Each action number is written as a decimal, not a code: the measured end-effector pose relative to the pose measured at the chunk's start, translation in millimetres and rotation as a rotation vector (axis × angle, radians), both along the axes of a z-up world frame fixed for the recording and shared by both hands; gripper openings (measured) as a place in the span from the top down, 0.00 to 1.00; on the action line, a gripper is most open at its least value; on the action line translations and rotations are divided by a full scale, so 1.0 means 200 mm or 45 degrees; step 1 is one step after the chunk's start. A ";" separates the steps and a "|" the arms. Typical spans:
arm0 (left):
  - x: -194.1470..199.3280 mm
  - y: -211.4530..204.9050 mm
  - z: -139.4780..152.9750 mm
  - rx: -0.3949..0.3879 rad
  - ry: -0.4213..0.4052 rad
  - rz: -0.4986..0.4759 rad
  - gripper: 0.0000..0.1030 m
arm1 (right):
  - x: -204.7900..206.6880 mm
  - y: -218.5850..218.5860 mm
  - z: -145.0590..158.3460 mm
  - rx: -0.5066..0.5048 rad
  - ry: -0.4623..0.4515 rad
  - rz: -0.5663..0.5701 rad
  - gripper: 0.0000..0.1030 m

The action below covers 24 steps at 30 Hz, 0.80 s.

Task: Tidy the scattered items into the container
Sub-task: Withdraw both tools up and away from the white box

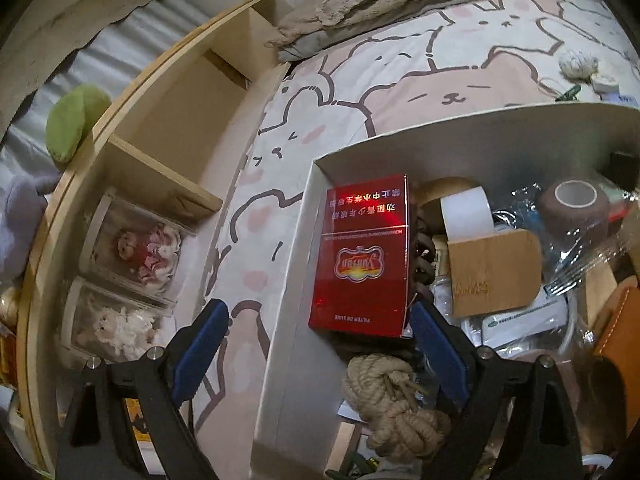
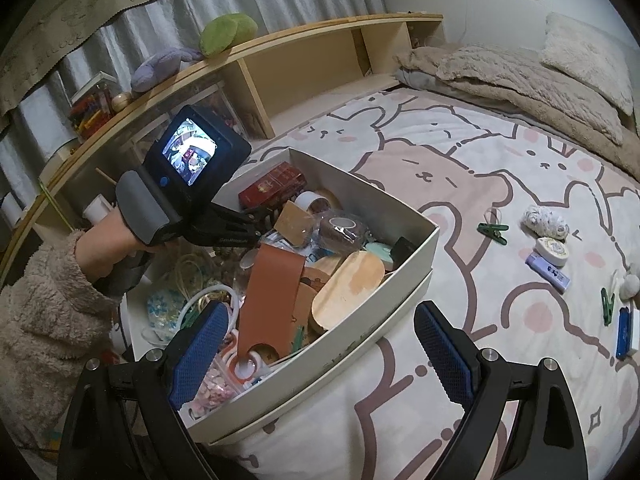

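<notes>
1. So, start from the bed: the cartoon sheet carries both the box and the loose bits that remain to be tidied.
2. Your box sits at the bed's near-left side, already heaped with tape rolls, a brown leather strap and a wooden piece. Anything you add should go into a gap rather than on the heap, or I judge it will slide off.
3. Your left gripper hangs over the box's left end with its jaws wide apart; the red pack stands between them against the box wall, and the pads look clear of it. One pad is outside the wall, so lift straight up before swinging away, lest you catch the rim.
4. Your right gripper hovers over the box's near edge, jaws likewise spread and holding nothing. It is the hand better placed for the next pick.
5. The scattered items lie well apart from the box, on the right of the sheet: a white ball, a round tin, a lilac lighter, two green pegs and a blue-and-white piece.
6. Take the ball first, I suggest; it is soft and forgiving. For the lighter, set your pads across its narrow sides and come down level.
</notes>
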<state>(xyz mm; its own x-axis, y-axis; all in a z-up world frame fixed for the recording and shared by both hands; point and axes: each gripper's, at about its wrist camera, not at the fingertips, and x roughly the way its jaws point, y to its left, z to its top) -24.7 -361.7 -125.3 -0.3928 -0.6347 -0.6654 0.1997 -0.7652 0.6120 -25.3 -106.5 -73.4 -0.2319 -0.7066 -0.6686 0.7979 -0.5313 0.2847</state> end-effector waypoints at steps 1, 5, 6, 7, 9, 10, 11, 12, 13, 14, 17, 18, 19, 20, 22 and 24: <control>0.00 0.00 0.01 0.008 0.005 -0.002 0.09 | 0.00 0.00 0.00 -0.004 0.000 -0.003 0.09; 0.03 0.04 0.03 0.079 0.036 -0.005 0.09 | 0.00 0.01 0.01 -0.025 -0.007 -0.014 0.09; 0.04 0.06 0.05 0.104 0.049 -0.009 0.09 | 0.00 0.01 0.01 -0.028 -0.005 -0.015 0.09; 0.05 0.07 0.06 0.123 0.061 -0.014 0.09 | 0.01 0.01 0.01 -0.032 -0.003 -0.015 0.09; 0.09 0.10 0.09 0.161 0.096 -0.032 0.09 | 0.02 0.01 0.02 -0.048 -0.010 -0.010 0.09; 0.10 0.12 0.10 0.171 0.106 -0.037 0.09 | 0.02 0.02 0.02 -0.056 -0.016 -0.008 0.09; 0.12 0.13 0.11 0.181 0.118 -0.042 0.09 | 0.03 0.02 0.03 -0.064 -0.022 -0.005 0.09; 0.14 0.15 0.12 0.195 0.130 -0.047 0.09 | 0.04 0.02 0.03 -0.067 -0.020 -0.003 0.09; 0.16 0.16 0.13 0.209 0.139 -0.053 0.09 | 0.05 0.01 0.04 -0.070 -0.017 -0.001 0.09; 0.17 0.17 0.14 0.224 0.148 -0.060 0.09 | 0.06 0.01 0.05 -0.073 -0.012 0.002 0.09; 0.23 0.21 0.17 0.272 0.184 -0.078 0.09 | 0.10 0.01 0.08 -0.086 0.001 0.011 0.09; 0.25 0.23 0.18 0.286 0.201 -0.084 0.09 | 0.11 0.02 0.09 -0.089 0.011 0.014 0.09; 0.28 0.24 0.19 0.302 0.219 -0.090 0.09 | 0.13 0.02 0.11 -0.093 0.025 0.018 0.09; 0.31 0.26 0.21 0.331 0.243 -0.096 0.09 | 0.14 0.02 0.12 -0.096 0.033 0.021 0.09; 0.35 0.28 0.24 0.377 0.275 -0.102 0.09 | 0.17 0.03 0.14 -0.105 0.045 0.026 0.09; 0.40 0.31 0.26 0.416 0.313 -0.108 0.09 | 0.19 0.04 0.17 -0.121 0.049 0.029 0.09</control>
<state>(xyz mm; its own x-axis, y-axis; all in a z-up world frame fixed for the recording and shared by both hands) 54.7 -300.2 -72.4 -0.6066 -0.3645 -0.7065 0.2375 -0.9312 0.2764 13.4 -98.7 -40.2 -0.2392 -0.7719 -0.5891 0.8209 -0.4848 0.3020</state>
